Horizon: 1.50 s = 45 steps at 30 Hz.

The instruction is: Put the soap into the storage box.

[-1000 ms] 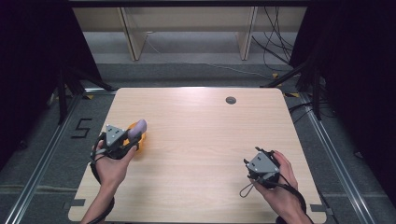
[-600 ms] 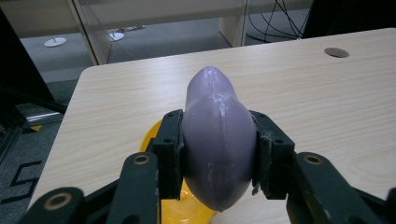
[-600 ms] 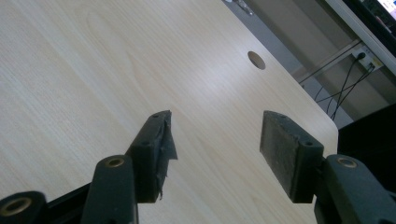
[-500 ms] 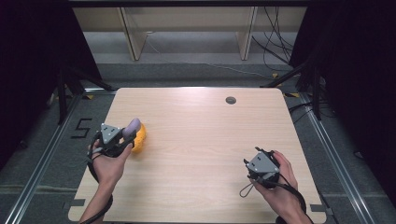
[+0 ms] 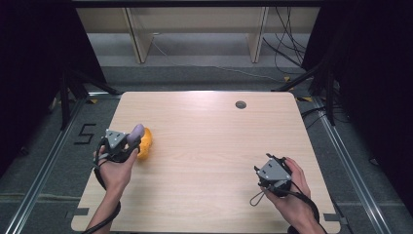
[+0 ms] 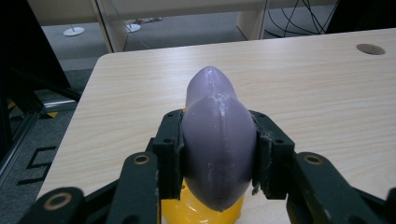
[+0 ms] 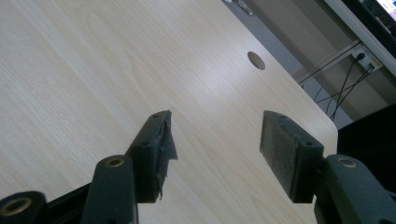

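1. While the left gripper (image 6: 218, 154) clamps the purple object (image 6: 217, 140) between its two black pads (image 6: 170, 151), the grip sits on the object's widest part, one pad on each flank, so it is held firmly and nose-forward (looks like a toy eggplant, hard to be sure).
2. Under the purple object there is a yellow object (image 6: 198, 210), right below the jaws; whether the two touch or the purple one hangs just above it, cannot tell from the left gripper view.
3. In the high view the left gripper (image 5: 127, 143) is at the table's left edge region, purple object (image 5: 136, 134) sticking out forward, yellow object (image 5: 144, 145) just beside it on the wood.
4. Judgement: the purple piece is either being lifted off or set next to the yellow one; the low, level hold suits a short carry close to the table (image 5: 209, 141).
5. Right gripper (image 7: 215, 144) has its jaws spread wide, nothing between them, just bare wood grain beyond.
6. In the high view the right gripper (image 5: 272, 175) rests in the hand near the front right of the table, well apart from both objects (idle, likely parked out of the way).
7. Cable hole (image 5: 240, 104) sits at the far side of the table, away from everything.
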Available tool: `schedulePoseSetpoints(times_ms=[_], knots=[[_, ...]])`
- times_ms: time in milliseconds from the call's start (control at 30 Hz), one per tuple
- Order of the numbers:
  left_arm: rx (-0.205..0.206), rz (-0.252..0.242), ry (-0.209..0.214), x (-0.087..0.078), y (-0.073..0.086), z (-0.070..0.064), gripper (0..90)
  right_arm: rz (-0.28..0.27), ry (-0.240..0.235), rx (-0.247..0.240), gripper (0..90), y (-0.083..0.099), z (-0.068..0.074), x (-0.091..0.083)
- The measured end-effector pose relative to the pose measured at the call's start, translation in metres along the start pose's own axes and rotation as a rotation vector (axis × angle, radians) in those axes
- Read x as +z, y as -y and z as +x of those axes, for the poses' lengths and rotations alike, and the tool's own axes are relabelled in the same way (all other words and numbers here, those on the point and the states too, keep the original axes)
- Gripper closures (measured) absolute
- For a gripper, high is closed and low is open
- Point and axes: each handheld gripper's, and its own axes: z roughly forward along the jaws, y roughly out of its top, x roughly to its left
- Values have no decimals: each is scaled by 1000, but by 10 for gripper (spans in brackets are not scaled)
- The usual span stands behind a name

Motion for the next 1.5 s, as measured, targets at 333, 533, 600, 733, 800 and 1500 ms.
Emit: schedulePoseSetpoints(times_ms=[333, 533, 600, 733, 800, 1500], knots=[[-2, 18, -21, 10, 2, -2, 588, -1, -2, -1, 443, 0, -1, 0], [-9, 38, -41, 17, 6, 0, 588, -2, -4, 2, 443, 0, 0, 0], [-7, 51, -50, 21, 9, 1, 588, -2, -4, 2, 443, 0, 0, 1], [-7, 71, -52, 28, 14, 1, 587, 0, -10, 3, 443, 0, 0, 1], [-8, 80, -56, 31, 16, 1, 587, 0, -11, -2, 443, 0, 0, 1], [-5, 129, -35, 38, 15, 5, 556, -1, -16, -19, 441, 0, 1, 1]])
